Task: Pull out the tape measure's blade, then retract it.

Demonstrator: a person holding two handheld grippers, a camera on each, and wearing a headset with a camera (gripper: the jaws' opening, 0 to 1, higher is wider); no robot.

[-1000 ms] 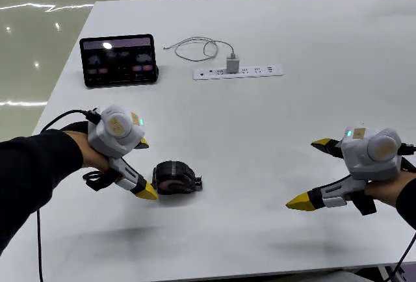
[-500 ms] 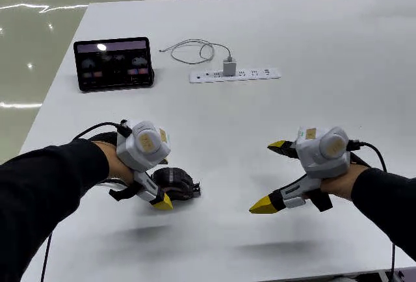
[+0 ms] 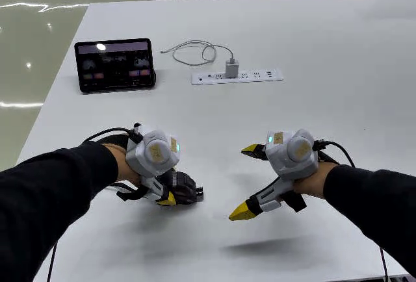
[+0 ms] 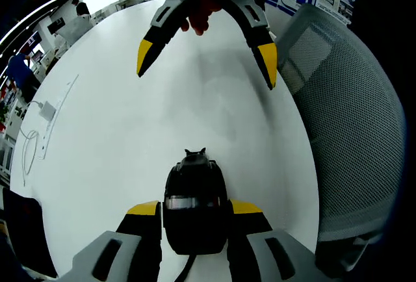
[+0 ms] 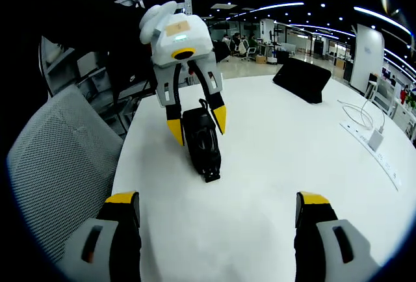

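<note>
A black tape measure (image 3: 185, 188) stands on the white table (image 3: 325, 48), its blade tab (image 4: 195, 153) pointing at the other gripper and no blade drawn out. My left gripper (image 3: 171, 190) is shut on its case, with one jaw pressed to each side of the tape measure (image 4: 195, 207). The right gripper view shows the left gripper (image 5: 197, 125) astride the tape measure (image 5: 202, 142). My right gripper (image 3: 246, 181) hovers open just right of the tab, nothing between its jaws. It faces me as the right gripper (image 4: 206, 61) in the left gripper view.
A dark tablet (image 3: 115, 64) leans at the back left. A white power strip (image 3: 237, 76) with a charger and looped cable (image 3: 195, 51) lies behind the grippers. A grey mesh chair (image 4: 351, 132) stands at the table's near edge.
My left gripper has moved right onto the tape measure and closed around its case. My right gripper has moved left toward the tab and stays open.
</note>
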